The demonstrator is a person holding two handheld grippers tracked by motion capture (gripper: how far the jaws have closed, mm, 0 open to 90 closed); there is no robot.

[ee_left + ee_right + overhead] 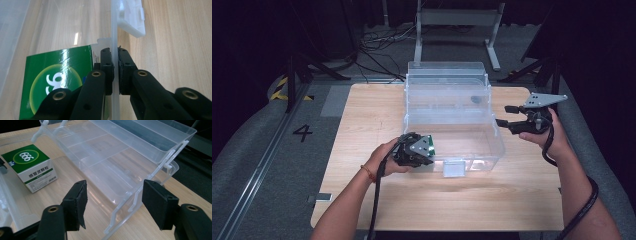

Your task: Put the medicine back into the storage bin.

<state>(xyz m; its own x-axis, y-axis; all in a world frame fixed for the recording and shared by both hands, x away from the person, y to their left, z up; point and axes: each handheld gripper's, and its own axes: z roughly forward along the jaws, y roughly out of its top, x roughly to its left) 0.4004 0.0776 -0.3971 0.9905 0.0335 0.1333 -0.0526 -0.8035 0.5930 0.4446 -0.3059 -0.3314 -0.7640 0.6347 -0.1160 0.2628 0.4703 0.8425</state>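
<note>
At the near-left corner of the clear plastic box [452,115] sits my left gripper [414,150], forearm coming up from the bottom edge, wrist angled in toward the box front. Left gripper view: both pads clamped on the box's thin front wall [114,37], one pad inside, one outside, wall pinched edge-on between them. So left is grasping the wall, jaws nearly together. White latch [132,20] on that same wall, further along from the pads. Green-and-white medicine carton [57,80] is inside the box, just behind the inner jaw, near touching it; can't tell if there's contact.

Right gripper [512,117] is off the right side of the box, hand raised above the table [362,115], jaws pointing left at the box's side. Right gripper view: jaws stand apart, nothing between the pads, released. Tiered trays [120,152] of the box are folded out ahead of it, carton [30,167] standing on the box floor at far left.
</note>
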